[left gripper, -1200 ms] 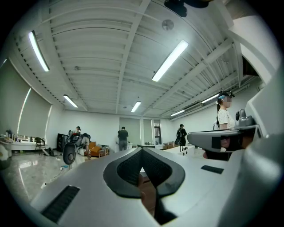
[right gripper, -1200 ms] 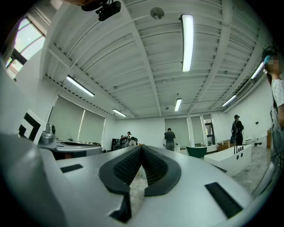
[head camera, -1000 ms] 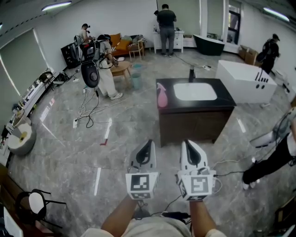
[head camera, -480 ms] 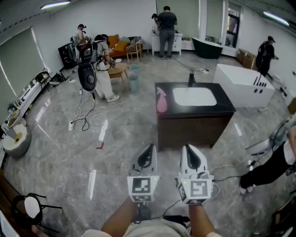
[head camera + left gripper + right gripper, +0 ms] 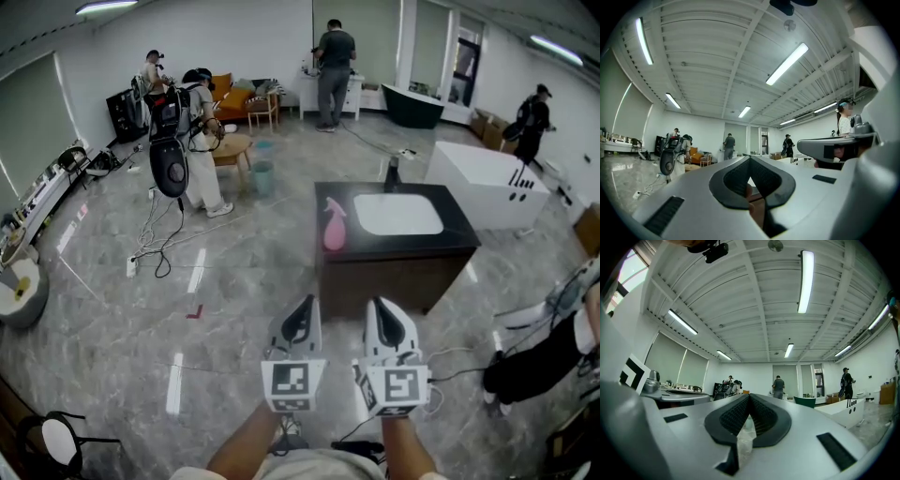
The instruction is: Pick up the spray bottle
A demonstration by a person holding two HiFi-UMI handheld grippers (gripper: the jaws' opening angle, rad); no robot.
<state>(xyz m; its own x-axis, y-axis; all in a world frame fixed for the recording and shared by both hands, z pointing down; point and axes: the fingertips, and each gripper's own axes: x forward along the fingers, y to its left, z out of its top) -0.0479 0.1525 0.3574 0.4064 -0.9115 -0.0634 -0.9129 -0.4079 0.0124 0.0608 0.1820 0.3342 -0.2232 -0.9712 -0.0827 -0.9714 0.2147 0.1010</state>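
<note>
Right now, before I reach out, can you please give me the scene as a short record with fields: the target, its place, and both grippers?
target: pink spray bottle
place: upright at the left edge of the dark vanity counter, beside the white sink basin
faucet: black faucet, behind the basin
left gripper: shut, empty, well short of the bottle
right gripper: shut, empty, well short of the bottle
task state: bottle not yet picked up

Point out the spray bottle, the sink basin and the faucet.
spray bottle [image 5: 334, 234]: head view, its body.
sink basin [image 5: 398, 214]: head view, bare middle.
faucet [image 5: 392, 174]: head view, upright stem.
</note>
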